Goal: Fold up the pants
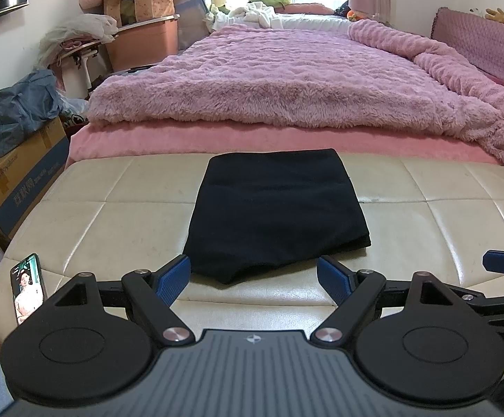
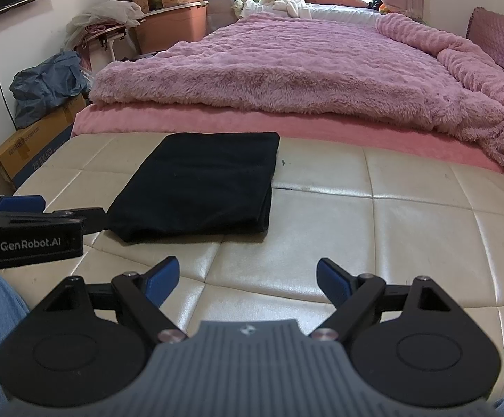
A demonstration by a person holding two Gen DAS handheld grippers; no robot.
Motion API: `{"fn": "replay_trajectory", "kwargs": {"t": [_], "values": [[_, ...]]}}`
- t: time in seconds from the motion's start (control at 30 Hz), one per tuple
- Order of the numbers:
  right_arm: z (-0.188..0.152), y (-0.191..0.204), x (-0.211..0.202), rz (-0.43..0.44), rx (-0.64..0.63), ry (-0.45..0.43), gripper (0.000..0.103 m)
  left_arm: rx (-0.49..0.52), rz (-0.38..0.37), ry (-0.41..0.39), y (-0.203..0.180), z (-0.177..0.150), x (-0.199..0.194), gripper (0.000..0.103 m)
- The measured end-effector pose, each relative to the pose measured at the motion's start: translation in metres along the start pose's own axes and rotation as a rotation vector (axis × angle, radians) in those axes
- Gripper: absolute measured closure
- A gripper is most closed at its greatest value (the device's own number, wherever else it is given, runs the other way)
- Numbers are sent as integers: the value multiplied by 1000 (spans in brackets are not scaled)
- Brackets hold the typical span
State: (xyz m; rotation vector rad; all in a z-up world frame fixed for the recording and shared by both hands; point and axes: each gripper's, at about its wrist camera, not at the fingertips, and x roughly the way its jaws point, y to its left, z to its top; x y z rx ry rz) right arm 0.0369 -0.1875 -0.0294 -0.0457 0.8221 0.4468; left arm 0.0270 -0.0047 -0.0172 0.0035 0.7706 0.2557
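Black pants [image 1: 276, 208], folded to a compact rectangle, lie flat on the cream bench [image 1: 113, 215] at the foot of the bed [image 1: 286, 80]. The left gripper [image 1: 253, 278] sits at the bundle's 6 o'clock edge, fingers spread and empty; the right gripper [image 2: 246, 278], also spread and empty, has the bundle at 11 o'clock. The fabric looks soft, light and limp: pinch all layers at a corner or folded edge.
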Motion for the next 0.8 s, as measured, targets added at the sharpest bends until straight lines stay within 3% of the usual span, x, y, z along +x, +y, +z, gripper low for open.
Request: {"fn": "replay_trajectory", "kwargs": {"t": [0.8], "values": [[-3,-1,9,0,13,20,21,-13,-12,5,-2,-2,2,7]]}}
